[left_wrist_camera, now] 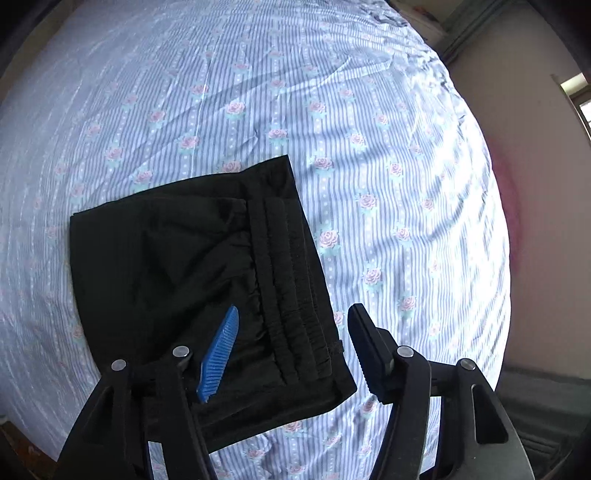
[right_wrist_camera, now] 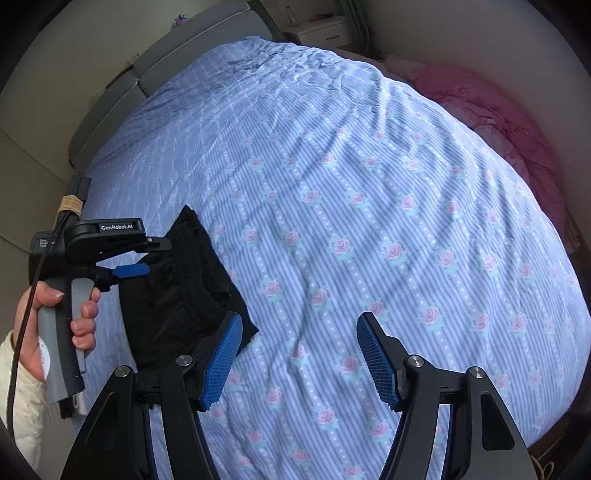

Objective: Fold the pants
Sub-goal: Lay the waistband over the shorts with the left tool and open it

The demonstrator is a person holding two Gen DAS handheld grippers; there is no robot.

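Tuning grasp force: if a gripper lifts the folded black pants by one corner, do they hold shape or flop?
Likely flop: the black pants look like thin, soft fabric, creased and gathered at the elastic waistband. The folded layers lie loose, so they would probably unfold. They should slide easily on the striped floral bedsheet.

The near-left corner of the black pants point(left_wrist_camera: 192, 266) is hidden behind the left gripper point(left_wrist_camera: 291, 347)'s own linkage, so I can't see how that edge lies. From the right wrist view the pants point(right_wrist_camera: 184, 295) get covered twice: the left gripper point(right_wrist_camera: 146, 254) sits in front of their far side, and the right gripper point(right_wrist_camera: 299, 354)'s left finger blocks the near edge. Whatever's layered under the top fold is out of sight too. Way beyond the jaws there's a white nightstand point(right_wrist_camera: 325, 31) with something small on top, too tiny to make out. The pink bedding point(right_wrist_camera: 498, 118), off to the right, is blurry and runs out of the lens circle.
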